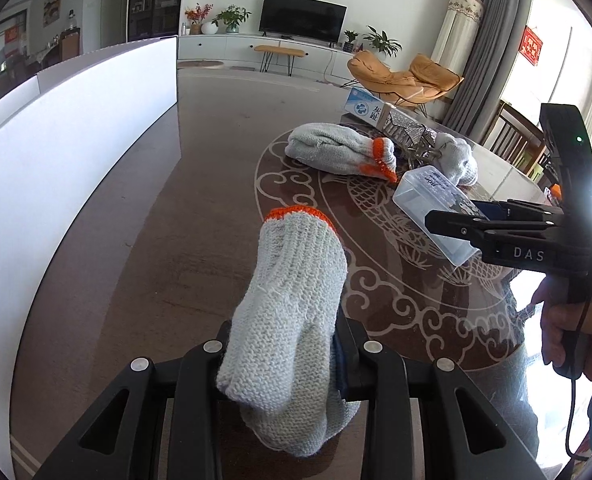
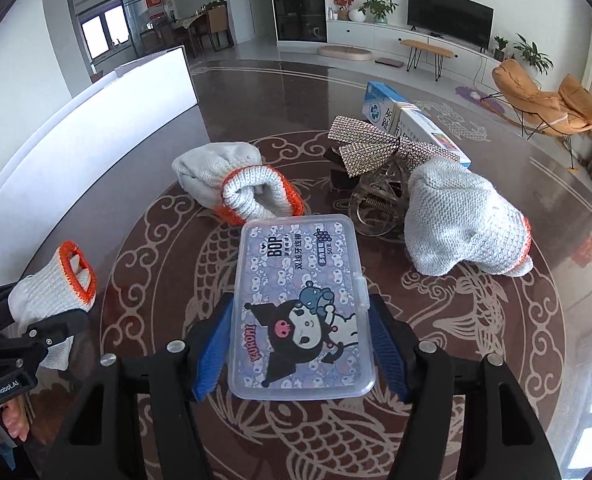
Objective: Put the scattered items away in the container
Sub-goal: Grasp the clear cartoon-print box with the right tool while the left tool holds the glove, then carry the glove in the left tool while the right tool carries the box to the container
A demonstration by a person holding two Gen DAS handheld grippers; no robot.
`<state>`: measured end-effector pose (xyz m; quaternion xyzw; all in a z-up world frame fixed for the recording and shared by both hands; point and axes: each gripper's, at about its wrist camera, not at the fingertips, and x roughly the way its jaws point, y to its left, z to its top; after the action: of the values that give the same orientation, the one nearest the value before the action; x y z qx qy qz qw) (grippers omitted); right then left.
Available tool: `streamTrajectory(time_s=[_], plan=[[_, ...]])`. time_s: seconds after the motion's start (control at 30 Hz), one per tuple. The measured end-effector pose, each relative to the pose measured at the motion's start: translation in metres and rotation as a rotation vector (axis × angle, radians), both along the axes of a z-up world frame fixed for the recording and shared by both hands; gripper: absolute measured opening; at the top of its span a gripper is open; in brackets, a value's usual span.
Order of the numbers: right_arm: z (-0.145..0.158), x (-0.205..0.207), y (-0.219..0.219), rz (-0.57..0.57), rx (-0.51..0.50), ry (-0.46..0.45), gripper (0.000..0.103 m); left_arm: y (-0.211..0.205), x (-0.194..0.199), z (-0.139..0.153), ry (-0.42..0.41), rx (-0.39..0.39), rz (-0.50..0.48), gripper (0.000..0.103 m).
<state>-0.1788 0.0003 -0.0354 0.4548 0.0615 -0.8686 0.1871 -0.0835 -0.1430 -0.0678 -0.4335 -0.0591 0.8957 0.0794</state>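
Note:
My left gripper (image 1: 283,344) is shut on a grey knit glove with an orange cuff (image 1: 287,292), cuff pointing away; the same glove (image 2: 51,288) shows at the left edge of the right wrist view. My right gripper (image 2: 302,352) has its blue pads against both long sides of a clear plastic box with a cartoon label (image 2: 300,316); that box (image 1: 436,216) sits tilted just over the table. The white container (image 1: 75,160) stands along the table's left side, its wall (image 2: 95,120) upright.
On the patterned brown table (image 2: 476,340) lie a rolled glove (image 2: 235,188), another glove (image 2: 464,224), a rhinestone bow clip (image 2: 372,148), a claw hair clip (image 2: 380,204) and a blue-white carton (image 2: 408,120). A hand (image 1: 572,332) holds the right gripper's handle.

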Motion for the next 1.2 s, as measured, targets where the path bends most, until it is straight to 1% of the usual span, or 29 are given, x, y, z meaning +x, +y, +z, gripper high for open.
streamTrajectory(time_s=[0.1,0.23,0.33,0.5,0.6,0.67,0.77,0.9,0.97,1.03,1.1,1.2], plan=[[0.015,0.03,0.002,-0.003,-0.029,0.048,0.062,0.006,0.008,0.01,0.023,-0.007,-0.01,0.031],[0.034,0.072,0.007,-0.02,-0.069,0.107,0.062,0.02,0.023,0.029,0.081,-0.066,-0.037,0.031],[0.039,0.094,0.011,-0.047,-0.071,0.136,0.062,0.025,0.035,0.032,0.089,-0.09,-0.045,0.031],[0.033,0.111,0.02,-0.098,-0.113,0.103,0.062,0.023,0.047,0.03,0.075,-0.106,-0.047,0.031],[0.031,0.12,0.023,-0.121,-0.137,0.088,0.062,0.02,0.051,0.034,0.082,-0.109,-0.037,0.031],[0.031,0.126,0.02,-0.123,-0.134,0.087,0.062,0.018,0.053,0.036,0.086,-0.108,-0.034,0.031],[0.03,0.131,0.015,-0.111,-0.123,0.08,0.062,0.016,0.056,0.036,0.075,-0.087,-0.035,0.031],[0.027,0.135,0.001,-0.089,-0.107,0.069,0.062,0.01,0.06,0.034,0.049,-0.032,-0.037,0.031],[0.028,0.137,-0.006,-0.074,-0.108,0.069,0.062,0.004,0.062,0.037,0.038,0.013,-0.034,0.031],[0.035,0.137,-0.016,-0.053,-0.108,0.079,0.062,-0.008,0.066,0.051,0.052,0.064,-0.024,0.031],[0.047,0.132,-0.03,-0.03,-0.118,0.089,0.062,-0.027,0.072,0.074,0.099,0.094,0.003,0.031],[0.082,0.12,-0.061,0.027,-0.146,0.134,0.062,-0.075,0.08,0.105,0.161,0.125,0.083,0.031]])
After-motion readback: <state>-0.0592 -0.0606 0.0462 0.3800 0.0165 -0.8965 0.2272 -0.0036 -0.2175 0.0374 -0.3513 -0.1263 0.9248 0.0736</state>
